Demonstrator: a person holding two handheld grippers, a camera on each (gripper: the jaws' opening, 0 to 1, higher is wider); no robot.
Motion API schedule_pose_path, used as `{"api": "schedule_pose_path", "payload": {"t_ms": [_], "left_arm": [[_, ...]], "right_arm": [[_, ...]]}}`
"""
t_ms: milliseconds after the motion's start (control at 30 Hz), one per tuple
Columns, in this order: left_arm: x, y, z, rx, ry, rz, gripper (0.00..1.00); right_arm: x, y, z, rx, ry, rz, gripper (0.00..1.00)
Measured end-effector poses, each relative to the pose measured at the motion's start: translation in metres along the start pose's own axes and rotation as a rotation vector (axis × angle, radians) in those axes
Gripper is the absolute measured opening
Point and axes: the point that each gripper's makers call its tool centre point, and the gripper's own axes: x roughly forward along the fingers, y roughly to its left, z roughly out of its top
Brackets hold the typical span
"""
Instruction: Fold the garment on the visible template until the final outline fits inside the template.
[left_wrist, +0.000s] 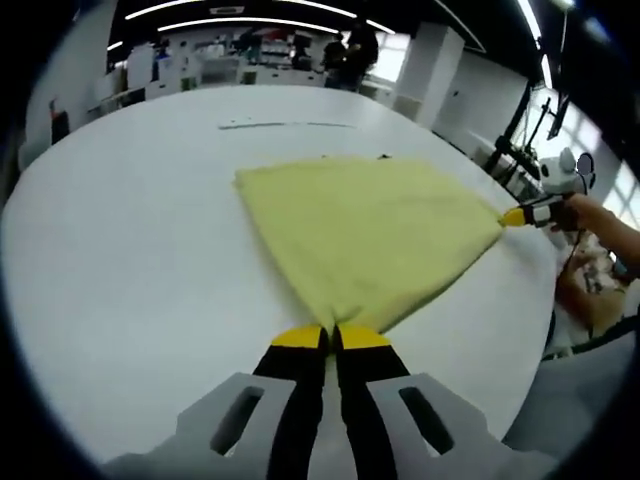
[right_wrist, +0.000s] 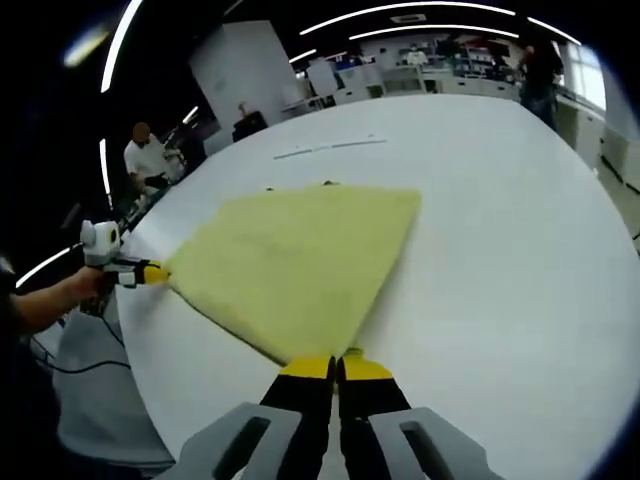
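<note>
place: lab | evidence: white table (left_wrist: 120, 250), ceiling light strips (right_wrist: 400, 12), workbenches (right_wrist: 440, 75)

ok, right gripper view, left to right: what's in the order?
person's hand → left gripper pinching the cloth corner → yellow garment on the white table; the right gripper is shut on its near corner.

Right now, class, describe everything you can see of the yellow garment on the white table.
The yellow garment is pale yellow cloth with a soft, fleecy-looking surface, plain, no print visible. It lies flat on the white table, folded or spread into a roughly four-cornered shape with a few shallow wrinkles. The left gripper is shut on one corner, and the right gripper is shut on another corner. Small dark marks on the table peek out past its far edge.
</note>
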Motion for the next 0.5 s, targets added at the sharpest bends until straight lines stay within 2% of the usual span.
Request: {"api": "schedule_pose_path", "payload": {"t_ms": [500], "left_arm": [[-0.007,-0.012,-0.01,-0.004,-0.011,-0.007,0.01]], "right_arm": [[-0.009,0.0,-0.015,0.013,-0.002,-0.006,0.0]]}}
